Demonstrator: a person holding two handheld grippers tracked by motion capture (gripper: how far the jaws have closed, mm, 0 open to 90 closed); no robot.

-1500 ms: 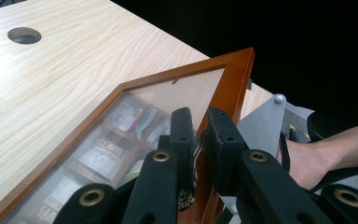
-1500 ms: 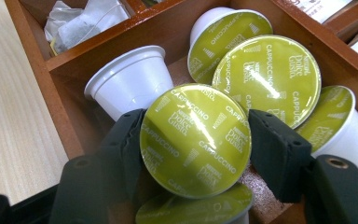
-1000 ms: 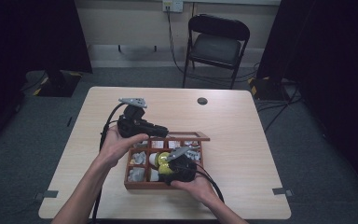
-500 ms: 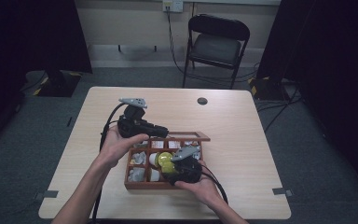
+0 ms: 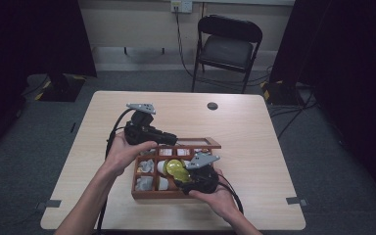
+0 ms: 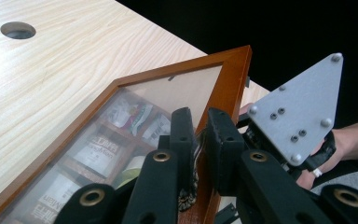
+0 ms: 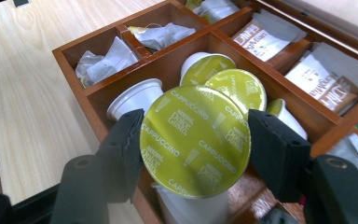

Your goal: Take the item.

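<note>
capsule point(image 7: 195, 140) in right gripper view: yellow-green foil top, white plastic cup, judged light, stiff-walled, foil easily dented; best held across rim. right gripper point(image 7: 193, 144) jaws closed on rim, both sides, capsule above middle compartment of wooden box point(image 7: 70, 58). that compartment: more capsules point(image 7: 235, 88); neighbours: tea bags point(image 7: 105, 58), sachets point(image 7: 261, 39).
left gripper view: left gripper point(image 6: 198, 135) jaws pinched on edge of glazed lid point(image 6: 233, 79), lid tilted up.
high view: box near table point(image 5: 254, 122) middle, both hands at it.
</note>
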